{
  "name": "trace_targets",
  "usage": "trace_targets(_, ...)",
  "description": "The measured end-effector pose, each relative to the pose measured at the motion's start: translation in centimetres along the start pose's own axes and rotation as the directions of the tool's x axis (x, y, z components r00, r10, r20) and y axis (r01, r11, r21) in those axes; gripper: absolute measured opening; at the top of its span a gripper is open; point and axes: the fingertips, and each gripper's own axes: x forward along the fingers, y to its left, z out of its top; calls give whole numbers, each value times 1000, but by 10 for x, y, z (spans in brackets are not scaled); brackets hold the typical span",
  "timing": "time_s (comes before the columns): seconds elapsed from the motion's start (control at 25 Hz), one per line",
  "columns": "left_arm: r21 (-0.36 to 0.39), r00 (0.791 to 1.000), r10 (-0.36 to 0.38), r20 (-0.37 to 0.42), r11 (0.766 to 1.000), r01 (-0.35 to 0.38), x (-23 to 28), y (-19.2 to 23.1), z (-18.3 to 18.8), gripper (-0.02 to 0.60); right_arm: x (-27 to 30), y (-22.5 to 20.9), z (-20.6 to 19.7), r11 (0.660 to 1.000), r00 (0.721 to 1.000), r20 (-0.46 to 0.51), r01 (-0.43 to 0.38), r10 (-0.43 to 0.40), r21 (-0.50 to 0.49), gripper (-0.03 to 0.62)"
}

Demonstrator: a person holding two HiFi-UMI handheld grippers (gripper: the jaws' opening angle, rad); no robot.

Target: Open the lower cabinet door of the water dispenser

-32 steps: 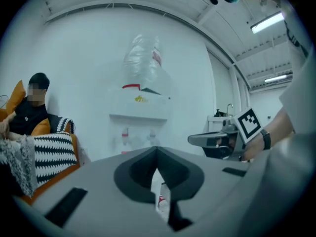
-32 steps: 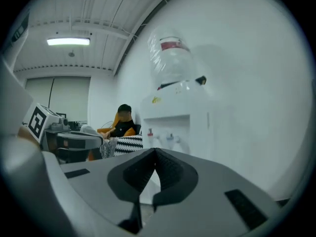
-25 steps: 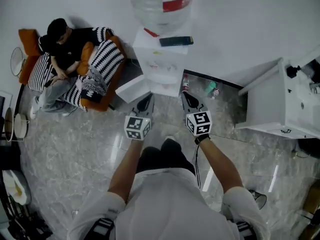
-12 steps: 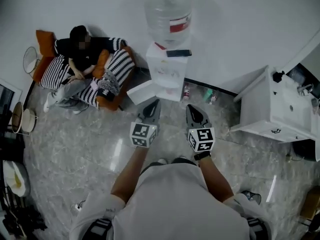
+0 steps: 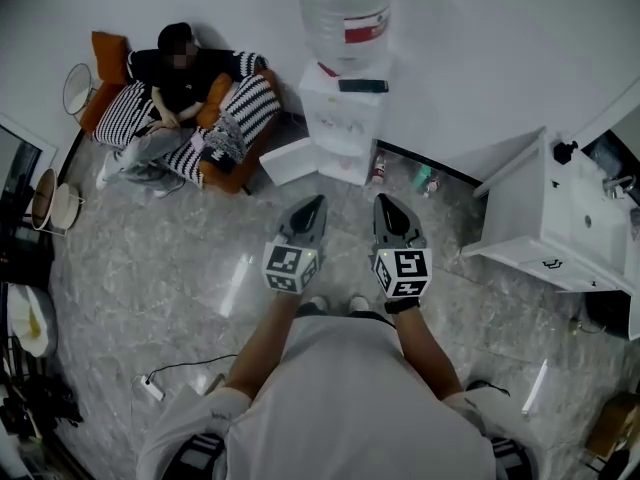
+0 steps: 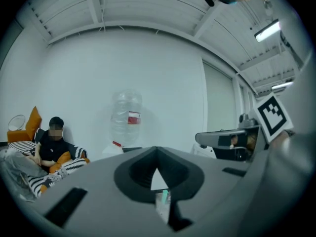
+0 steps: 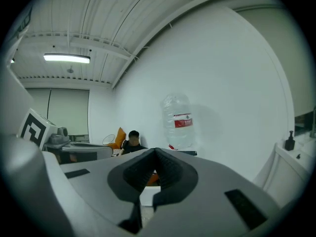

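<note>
- The head view looks steeply down at the water dispenser (image 5: pixel 343 128) from well back.
- Both gripper views face it nearly level, side by side; all share its bottle (image 6: pixel 127 116).

A glossy, pale grey, marble-veined floor (image 5: pixel 150 268) meets a plain white wall (image 5: pixel 500 58) along a thin black skirting strip (image 5: pixel 450 171). In the corner to the left stands a low orange armchair (image 5: pixel 107 50) heaped with black-and-white striped cushions (image 5: pixel 250 108), and a person in a dark top (image 5: pixel 175 78) sits in it. To the right a white boxy cabinet unit (image 5: pixel 545 218) juts out from the wall (a basin seems set in its top). A white power strip on a black cable (image 5: pixel 152 389) lies on the floor. Overhead, a white ribbed ceiling (image 7: pixel 94 19) carries a long lit tube lamp (image 7: pixel 66 58).
</note>
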Motion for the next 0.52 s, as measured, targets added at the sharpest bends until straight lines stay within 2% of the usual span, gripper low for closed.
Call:
trace_targets(0.28,29,1000,7,21,1000,-7,-1,26,15,8,28,13,4,1000,1000,8,-13,13,0,11)
trace_targets(0.52,36,999,11,40,999,-12,-2,122,6,8,106,56,-5,999,1000,-3,-5,5,-44,11)
